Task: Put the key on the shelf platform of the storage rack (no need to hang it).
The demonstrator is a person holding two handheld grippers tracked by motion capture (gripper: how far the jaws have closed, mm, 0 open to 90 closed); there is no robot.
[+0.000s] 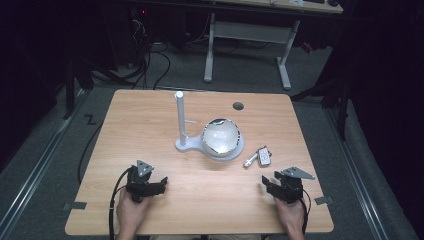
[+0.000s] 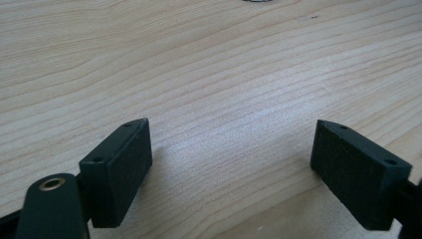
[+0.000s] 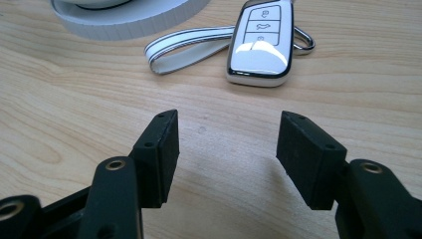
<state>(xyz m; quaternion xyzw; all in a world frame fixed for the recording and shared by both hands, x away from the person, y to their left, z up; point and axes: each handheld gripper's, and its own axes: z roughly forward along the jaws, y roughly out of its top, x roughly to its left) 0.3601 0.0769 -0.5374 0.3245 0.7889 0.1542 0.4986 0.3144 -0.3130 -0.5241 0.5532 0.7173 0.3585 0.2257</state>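
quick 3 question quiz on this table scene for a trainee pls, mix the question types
1. True or false: the right gripper is clamped on the car key.
2. Which thing lies on the table nearest the right gripper? A) the car key B) the white stand C) the round bowl
3. Fill in: the strap on the car key is white with dark ____.

Key
1. False: its jaws stand apart over bare wood, with the key lying beyond them.
2. A
3. stripes, running along its edges.
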